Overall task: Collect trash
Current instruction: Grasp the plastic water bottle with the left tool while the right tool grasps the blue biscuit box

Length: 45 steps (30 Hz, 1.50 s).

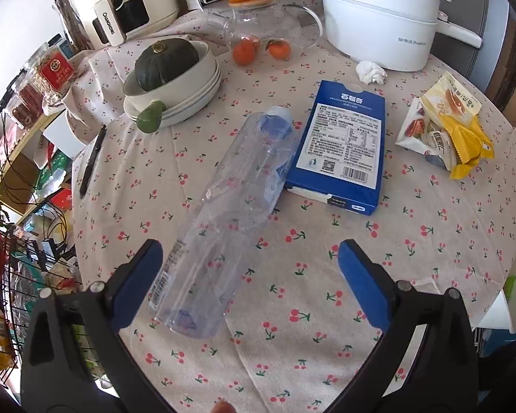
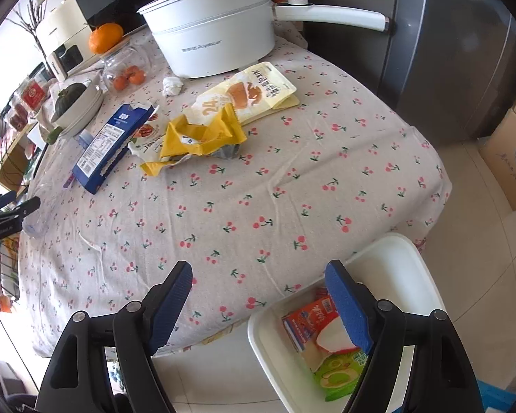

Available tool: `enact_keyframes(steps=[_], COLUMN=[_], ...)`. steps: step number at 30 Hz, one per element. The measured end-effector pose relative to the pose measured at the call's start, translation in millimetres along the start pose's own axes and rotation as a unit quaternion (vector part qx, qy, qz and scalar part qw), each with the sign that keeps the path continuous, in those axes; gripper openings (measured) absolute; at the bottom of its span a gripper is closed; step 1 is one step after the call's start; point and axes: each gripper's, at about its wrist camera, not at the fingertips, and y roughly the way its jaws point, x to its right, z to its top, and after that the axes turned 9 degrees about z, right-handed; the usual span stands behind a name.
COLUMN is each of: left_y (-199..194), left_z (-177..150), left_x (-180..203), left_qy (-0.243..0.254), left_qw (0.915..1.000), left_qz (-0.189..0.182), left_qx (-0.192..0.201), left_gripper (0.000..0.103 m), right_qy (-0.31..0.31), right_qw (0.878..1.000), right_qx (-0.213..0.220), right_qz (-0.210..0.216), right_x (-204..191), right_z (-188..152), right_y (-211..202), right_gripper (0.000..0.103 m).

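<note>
we hold the left gripper (image 1: 249,268) wide open, nothing held, around the base of the clear plastic bottle (image 1: 230,206) lying on the cherry tablecloth (image 1: 326,275). we hold the right gripper (image 2: 258,296) wide open, empty, above the white bin (image 2: 402,275) of wrappers. farther off: blue box (image 1: 344,144), yellow wrappers (image 2: 203,134), crumpled tissue (image 1: 371,71).

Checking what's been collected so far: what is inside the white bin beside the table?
The white bin holds a red-and-white package and a green wrapper. The right tongs cover part of them; anything beneath is hidden.
</note>
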Motion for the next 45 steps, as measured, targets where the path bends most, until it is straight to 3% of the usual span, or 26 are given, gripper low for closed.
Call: enact_keyframes(steps=[6, 8, 11, 15, 19, 25, 29, 33, 38, 42, 45], left_y=[35, 43, 44, 33, 23, 13, 20, 17, 26, 23, 28], left_z=[13, 12, 6, -10, -36, -59, -67, -69, -70, -69, -72], left_x=[-2, -1, -5, -28, -46, -65, -75, -80, -80, -89, -93], left_qy=[0.022, 0.026, 0.006, -0.075, -0.139, -0.123, -0.103, -0.1, -0.097, -0.104, -0.119], left_qw=[0.999, 0.9982, 0.9979, 0.9908, 0.9823, 0.9888, 0.9831, 0.9794, 0.9788, 0.9845, 0.9806], left_qz=[-0.017, -0.029, -0.037, -0.101, -0.119, -0.08, -0.128, -0.152, -0.152, -0.112, -0.125], left_qx=[-0.035, -0.045, -0.052, -0.052, -0.041, -0.027, -0.082, -0.088, -0.097, -0.086, -0.093], left_gripper=[0.095, 0.087, 0.067, 0.066, 0.065, 0.065, 0.066, 0.066, 0.066, 0.066, 0.066], right_qy=[-0.026, -0.036, -0.051, -0.066, -0.052, -0.025, 0.019, 0.07, 0.08, 0.068, 0.042], right_qw=[1.0, 0.999, 0.999, 0.998, 0.998, 0.998, 0.996, 0.993, 0.994, 0.997, 0.997], right_qx=[-0.009, -0.014, -0.019, -0.022, -0.027, -0.03, -0.041, -0.053, -0.056, -0.048, -0.048], right_qz=[0.0, -0.001, 0.0, 0.008, 0.027, 0.056, 0.075, 0.077, 0.051, 0.006, -0.037], right_x=[-23, -30, -40, -60, -91, -162, -196, -212, -228, -238, -245], right_z=[3, 3, 3, 11, 28, 67, 94, 114, 130, 136, 138], right_y=[11, 14, 18, 24, 35, 64, 101, 141, 171, 186, 196], right_gripper=[0.082, 0.082, 0.082, 0.084, 0.084, 0.087, 0.088, 0.088, 0.088, 0.095, 0.099])
